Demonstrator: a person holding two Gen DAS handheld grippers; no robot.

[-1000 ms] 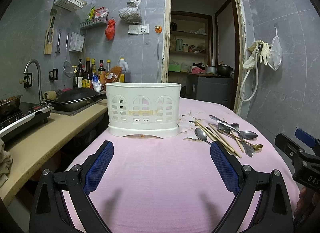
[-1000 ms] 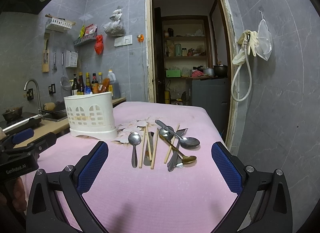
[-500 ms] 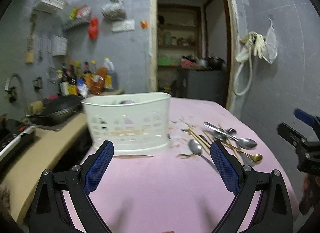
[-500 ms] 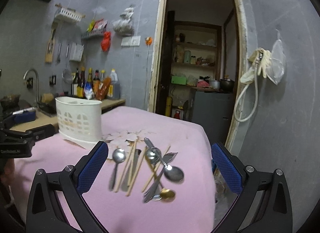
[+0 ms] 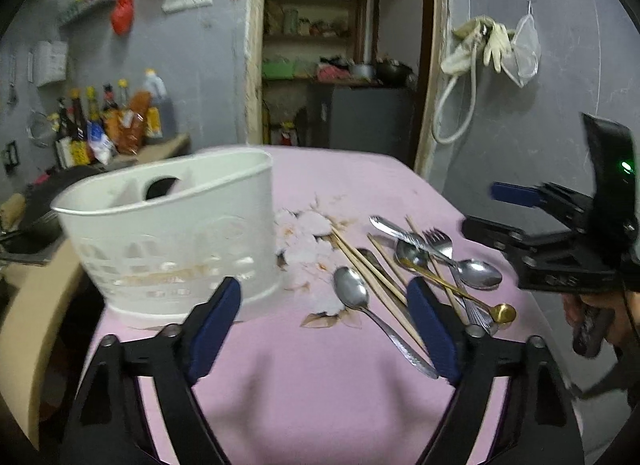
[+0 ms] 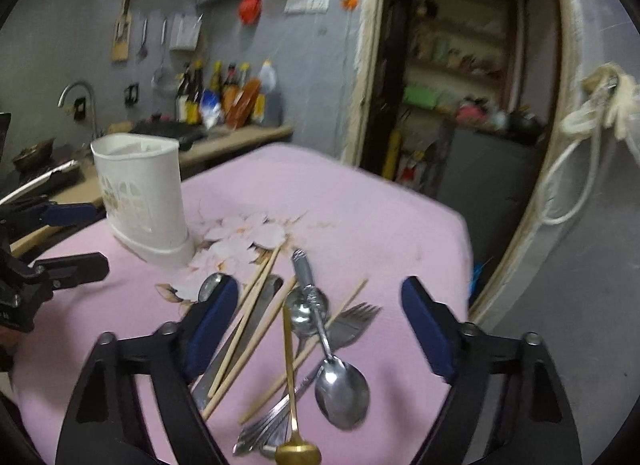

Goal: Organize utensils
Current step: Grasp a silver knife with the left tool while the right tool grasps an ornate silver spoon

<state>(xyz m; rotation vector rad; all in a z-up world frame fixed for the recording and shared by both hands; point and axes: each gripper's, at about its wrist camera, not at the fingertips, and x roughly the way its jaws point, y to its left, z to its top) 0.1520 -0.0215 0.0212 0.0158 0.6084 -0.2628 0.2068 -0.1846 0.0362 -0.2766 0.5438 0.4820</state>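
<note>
- A white plastic utensil holder (image 5: 172, 233) stands upright on the pink-covered surface (image 5: 320, 385), near its left edge beside the kitchen counter (image 6: 240, 137).
- From the left wrist view its open top shows an inner divider and a dark oval hole in the back part; no utensil can be made out inside, though the picture is blurred there.
- The utensils all lie loose on the cloth, to the right of the holder and apart from it: a steel spoon (image 5: 352, 291) nearest the left gripper, wooden chopsticks (image 5: 372, 277) running diagonally, a fork (image 5: 440, 241), a second steel spoon (image 5: 478, 273) and a gold spoon (image 5: 502, 312), crossing each other in a heap.
- In the right wrist view the same heap lies right under the right gripper (image 6: 316, 329), with a large spoon bowl (image 6: 342, 389) near the middle.
- The left gripper (image 5: 324, 329) hovers above the cloth between the holder and the heap; its jaws are apart and closing, with nothing pressed between them.
- The right gripper's jaws are likewise apart and closing, above the utensils without clamping any.
</note>
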